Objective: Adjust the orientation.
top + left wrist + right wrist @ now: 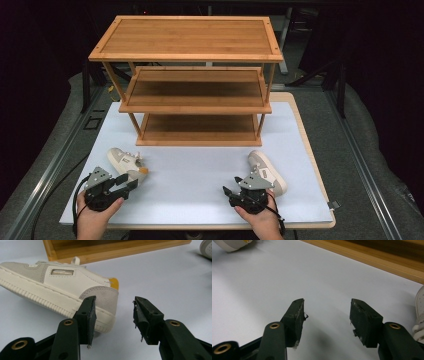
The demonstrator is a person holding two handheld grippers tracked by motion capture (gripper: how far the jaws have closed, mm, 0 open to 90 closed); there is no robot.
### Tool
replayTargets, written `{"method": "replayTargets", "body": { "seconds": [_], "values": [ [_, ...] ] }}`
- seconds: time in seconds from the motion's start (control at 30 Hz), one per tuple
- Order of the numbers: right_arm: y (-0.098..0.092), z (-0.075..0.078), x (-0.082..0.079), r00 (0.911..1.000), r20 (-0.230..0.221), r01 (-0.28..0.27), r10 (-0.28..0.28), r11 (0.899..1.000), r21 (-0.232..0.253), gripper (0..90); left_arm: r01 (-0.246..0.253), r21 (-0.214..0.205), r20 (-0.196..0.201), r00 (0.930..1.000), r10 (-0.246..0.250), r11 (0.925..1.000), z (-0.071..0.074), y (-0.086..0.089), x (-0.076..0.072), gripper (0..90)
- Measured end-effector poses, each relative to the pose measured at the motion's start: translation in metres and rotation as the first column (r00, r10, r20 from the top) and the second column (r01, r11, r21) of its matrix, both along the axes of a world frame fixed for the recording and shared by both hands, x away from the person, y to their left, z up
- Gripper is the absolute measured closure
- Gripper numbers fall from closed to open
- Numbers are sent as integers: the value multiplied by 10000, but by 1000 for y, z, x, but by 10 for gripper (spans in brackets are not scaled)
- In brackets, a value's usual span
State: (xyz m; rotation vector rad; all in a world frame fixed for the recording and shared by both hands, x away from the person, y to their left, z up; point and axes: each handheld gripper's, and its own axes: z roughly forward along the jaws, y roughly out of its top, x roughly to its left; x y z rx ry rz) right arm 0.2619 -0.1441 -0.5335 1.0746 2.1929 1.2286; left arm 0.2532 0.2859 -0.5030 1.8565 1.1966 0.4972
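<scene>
Bamboo, three tiers of it, makes up the largest thing here: an open wooden shoe rack point(192, 80) standing at the far edge of the pale lilac-white tabletop point(200, 175), all its shelves bare.

In front of it lie two small cream-and-grey sneakers. The left sneaker with a yellow heel tab point(125, 162) lies near the front-left corner of the tabletop on its side, its sole turned toward the left edge, its long axis running from far-left to near-right with the heel nearest the person. The right sneaker point(270, 172) sits toward the front-right corner, its long axis running away from the front edge.

The left claw point(113, 315), held in the person's left hand point(92, 215), has its jaws apart and empty. In the left gripper view the grey suede heel lies just ahead and off to the left jaw's side, not between the jaws. This hand is plainly the nearer one to that shoe.

The right claw point(327, 315) is likewise spread and empty; in the right gripper view the right sneaker's laces lie just beside its right jaw.
</scene>
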Motion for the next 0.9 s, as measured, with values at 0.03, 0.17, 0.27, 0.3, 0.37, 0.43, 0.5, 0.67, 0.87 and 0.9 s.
{"method": "replayTargets", "body": {
  "seconds": [0.03, 0.17, 0.27, 0.3, 0.37, 0.43, 0.5, 0.67, 0.87, 0.9],
  "values": [
    [0, 0, 0, 10000, -10, 19, -19, 10000, 27, 450, -70, 59, -29, 10000, 71, 10000, 0, 1, -2, 519],
    [0, 1, 0, 10000, 73, -12, 12, 9999, 100, 450, -255, 223, -146, 9996, 259, 9994, -3, 6, -9, 495],
    [-1, 2, 0, 10000, 75, 8, -9, 9999, 121, 450, -420, 276, -452, 9980, 432, 9987, -10, 15, -17, 485],
    [-1, 2, 0, 10000, 75, 8, -9, 9999, 121, 450, -420, 276, -452, 9980, 432, 9987, -10, 15, -17, 486],
    [-1, 2, 0, 10000, 71, 20, -21, 9999, 138, 450, -465, 177, -664, 9967, 476, 9988, -15, 20, -20, 486],
    [-1, 2, 0, 10000, 71, 13, -14, 9999, 139, 449, -585, 229, -1111, 9920, 607, 9980, -20, 23, -20, 464],
    [-1, 2, 0, 10000, 88, 4, -5, 9999, 134, 449, -797, 116, -1144, 9902, 805, 9968, -22, 25, -20, 448],
    [0, 2, -1, 10000, 80, 50, -51, 9999, 153, 449, -1411, -9, -671, 9878, 1407, 9900, -14, 26, -21, 448],
    [-1, 2, -1, 10000, 69, 16, -18, 9997, 253, 449, -2479, -463, -550, 9679, 2453, 9677, -9, 34, -11, 392],
    [-1, 3, -1, 10000, 71, -1, -1, 9997, 251, 449, -2600, -553, -582, 9647, 2568, 9640, -9, 35, -8, 379]
  ]
}}
